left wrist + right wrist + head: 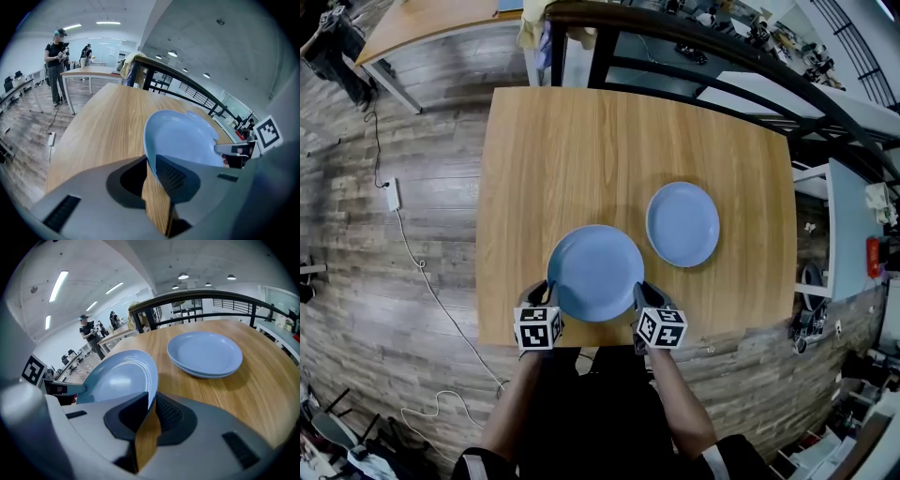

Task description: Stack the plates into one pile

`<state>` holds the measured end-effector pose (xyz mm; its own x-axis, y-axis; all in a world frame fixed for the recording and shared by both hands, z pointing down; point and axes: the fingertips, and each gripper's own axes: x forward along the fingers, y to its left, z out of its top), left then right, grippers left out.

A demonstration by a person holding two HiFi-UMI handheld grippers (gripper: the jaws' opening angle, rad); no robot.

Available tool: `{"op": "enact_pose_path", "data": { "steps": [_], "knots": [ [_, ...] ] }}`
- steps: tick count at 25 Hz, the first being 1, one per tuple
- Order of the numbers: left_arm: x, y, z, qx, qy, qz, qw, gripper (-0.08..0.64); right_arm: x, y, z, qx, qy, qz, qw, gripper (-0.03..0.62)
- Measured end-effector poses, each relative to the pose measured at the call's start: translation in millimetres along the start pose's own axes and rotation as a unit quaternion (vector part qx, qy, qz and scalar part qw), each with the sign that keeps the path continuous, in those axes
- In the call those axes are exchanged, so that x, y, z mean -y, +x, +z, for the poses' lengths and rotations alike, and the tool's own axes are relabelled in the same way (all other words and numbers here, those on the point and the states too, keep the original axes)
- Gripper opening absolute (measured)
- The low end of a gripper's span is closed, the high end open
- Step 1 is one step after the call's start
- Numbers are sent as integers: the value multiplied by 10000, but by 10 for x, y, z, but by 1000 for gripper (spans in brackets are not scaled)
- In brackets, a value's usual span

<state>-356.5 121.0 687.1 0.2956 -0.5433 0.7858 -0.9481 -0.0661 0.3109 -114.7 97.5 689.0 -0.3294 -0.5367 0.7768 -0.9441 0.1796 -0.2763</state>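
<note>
A light blue plate (595, 272) hangs just above the near part of the wooden table (581, 141), held at both sides. My left gripper (546, 298) is shut on the plate's left rim (149, 150). On the opposite rim (151, 385) my right gripper (643, 302) is shut. A second pile of blue plates (682, 223) lies flat on the table to the right and a little farther off, also seen in the right gripper view as the pile (205, 354).
The table's near edge (581, 339) is right by my grippers. A black railing (694, 56) runs behind the table. A cable (412, 253) lies on the wood floor at left. People stand far off by another table (89, 74).
</note>
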Motion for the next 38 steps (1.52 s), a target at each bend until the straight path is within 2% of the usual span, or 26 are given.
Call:
{"op": "enact_pose_path", "data": {
  "steps": [17,38],
  "knots": [
    [276,-143,297,282,-231,276,9990,71,116,-100,502,74,-317,419,9986,66],
    [1033,107,628,449,-159,270,9985,72,828,-306,947,281,-341,430,9981,63]
  ]
}}
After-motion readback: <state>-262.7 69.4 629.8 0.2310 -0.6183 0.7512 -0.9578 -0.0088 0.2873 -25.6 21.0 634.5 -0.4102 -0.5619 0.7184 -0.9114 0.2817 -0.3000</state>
